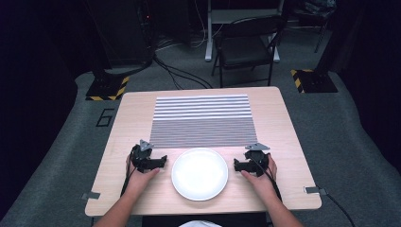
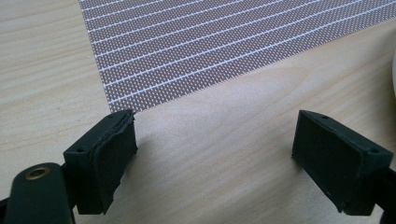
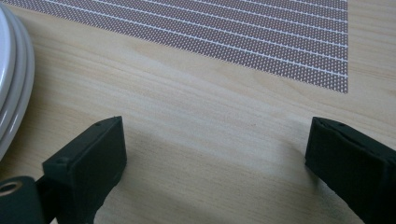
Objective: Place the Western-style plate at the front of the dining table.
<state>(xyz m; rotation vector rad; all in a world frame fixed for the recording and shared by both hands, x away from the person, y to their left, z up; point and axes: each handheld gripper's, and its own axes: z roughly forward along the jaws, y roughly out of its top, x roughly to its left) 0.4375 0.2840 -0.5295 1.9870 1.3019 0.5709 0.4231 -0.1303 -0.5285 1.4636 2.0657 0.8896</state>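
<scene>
A white round plate [image 1: 199, 173] lies near the front of the wooden table [image 1: 132, 113], with nothing on it. Behind it lies a striped grey placemat [image 1: 203, 121]. My left gripper [image 1: 150, 160] rests on the wood just left of the plate, a hand around it. In the left gripper view its jaws stand wide apart [image 2: 215, 158] over bare wood, the placemat's corner [image 2: 224, 42] ahead. My right gripper [image 1: 248, 163] rests right of the plate. Its jaws are also open [image 3: 217, 168] with nothing between them, and the plate's rim [image 3: 14, 88] shows at the left edge.
Beyond the table stand a folding chair [image 1: 246, 45] and two floor stands with yellow-black bases [image 1: 108, 87] [image 1: 313, 80]. Cables run over the grey carpet. Metal brackets [image 1: 91, 195] [image 1: 313, 190] stick out at the table's front corners.
</scene>
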